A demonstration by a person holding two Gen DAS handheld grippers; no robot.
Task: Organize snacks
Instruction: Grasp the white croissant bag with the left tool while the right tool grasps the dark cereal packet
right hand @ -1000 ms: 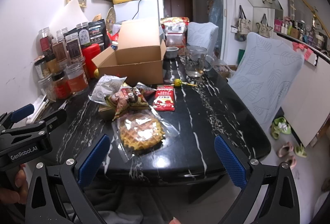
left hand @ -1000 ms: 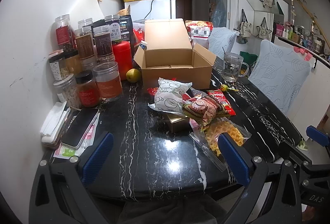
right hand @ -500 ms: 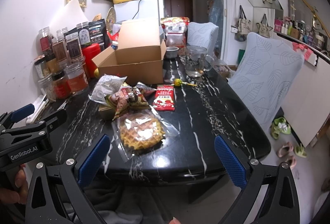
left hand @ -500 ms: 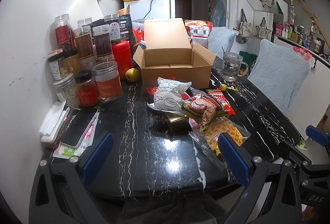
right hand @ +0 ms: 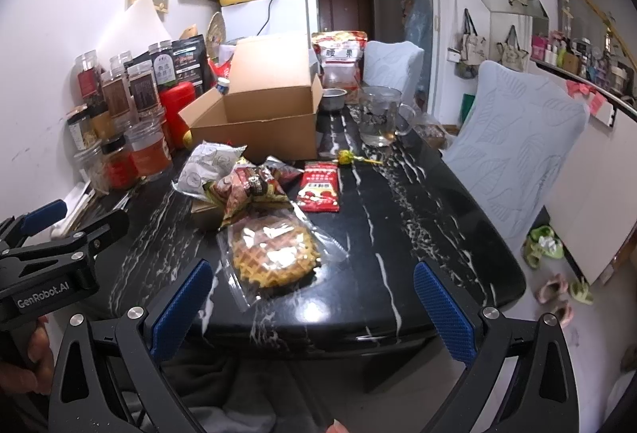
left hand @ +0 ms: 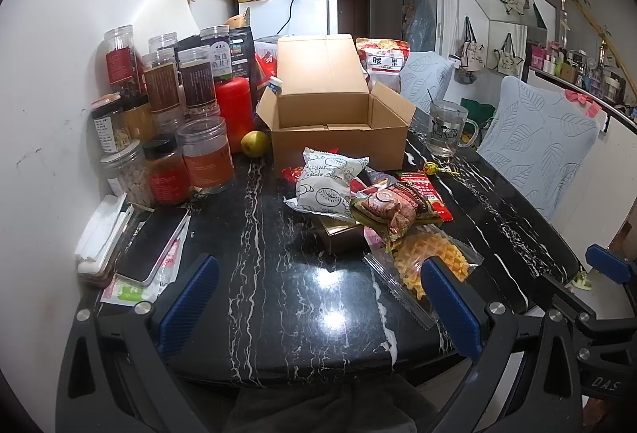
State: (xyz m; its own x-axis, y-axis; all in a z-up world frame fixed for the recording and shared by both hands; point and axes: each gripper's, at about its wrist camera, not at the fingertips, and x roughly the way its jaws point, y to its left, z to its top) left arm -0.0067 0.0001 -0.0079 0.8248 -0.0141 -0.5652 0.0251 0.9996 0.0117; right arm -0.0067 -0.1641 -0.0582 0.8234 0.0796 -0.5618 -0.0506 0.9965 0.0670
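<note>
An open cardboard box [left hand: 338, 130] [right hand: 258, 122] stands mid-table, flaps up, with nothing showing inside. In front of it lies a pile of snacks: a white bread packet [left hand: 326, 182] [right hand: 207, 166], a brown wrapped cake [left hand: 394, 206] [right hand: 247, 190], a red sachet [right hand: 320, 186] [left hand: 424, 194], a gold box [left hand: 342, 234] and a bagged waffle [right hand: 270, 253] [left hand: 430, 265] nearest me. My left gripper [left hand: 318, 293] is open at the table's near edge, holding nothing. My right gripper [right hand: 310, 297] is also open, just short of the waffle.
Several jars [left hand: 167, 122] and a red canister [left hand: 235, 106] crowd the left wall. A phone [left hand: 151, 241] lies front left. A yellow fruit [left hand: 254, 143], a glass mug [right hand: 380, 118], a lollipop [right hand: 346, 157] and a cashew bag [left hand: 382, 62] flank the box. Chairs [right hand: 513, 162] stand right.
</note>
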